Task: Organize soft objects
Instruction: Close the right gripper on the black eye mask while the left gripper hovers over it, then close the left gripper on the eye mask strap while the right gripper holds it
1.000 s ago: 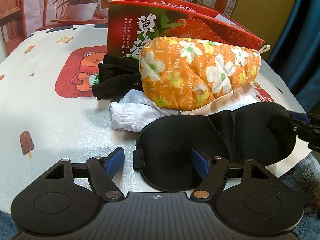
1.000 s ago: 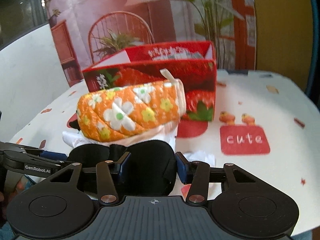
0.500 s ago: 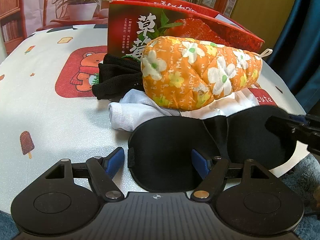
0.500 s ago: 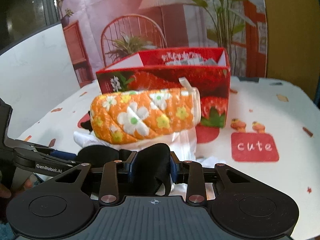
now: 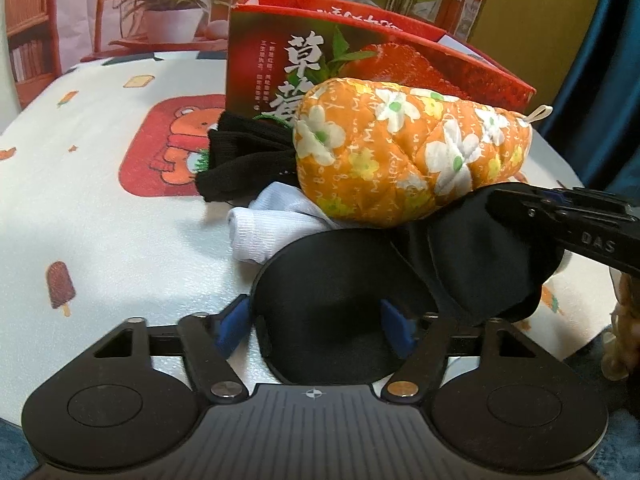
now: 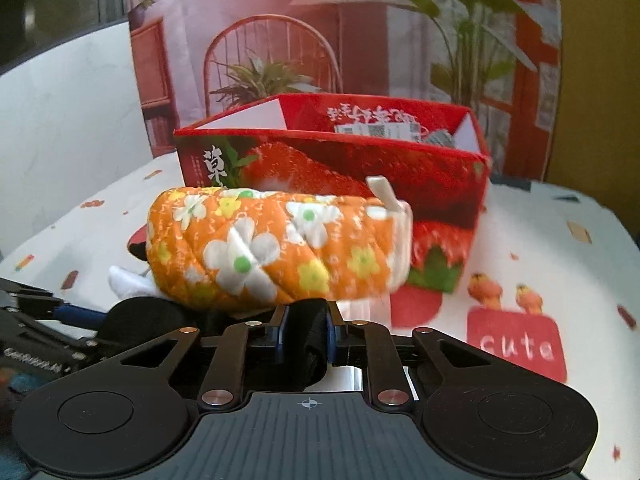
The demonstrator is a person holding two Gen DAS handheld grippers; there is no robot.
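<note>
A black eye mask (image 5: 344,288) lies at the table's near edge. My right gripper (image 6: 306,332) is shut on its right cup (image 6: 308,340) and lifts that end; it shows from the side in the left wrist view (image 5: 560,220). My left gripper (image 5: 316,320) is open, its fingers either side of the mask's left cup. Behind the mask an orange flowered oven mitt (image 5: 404,152) rests on a white cloth (image 5: 272,224) and black socks (image 5: 244,156). The red strawberry box (image 6: 360,168) stands open behind them.
The round table (image 5: 100,220) has a white cartoon-print cover, with a "cute" patch (image 6: 516,344) at the right. A printed backdrop of plants and a chair stands behind the table. The table edge is close below both grippers.
My right gripper has closed on the eye mask's right cup and raised it. The mask has folded upward on that side. My left gripper has stayed open.
</note>
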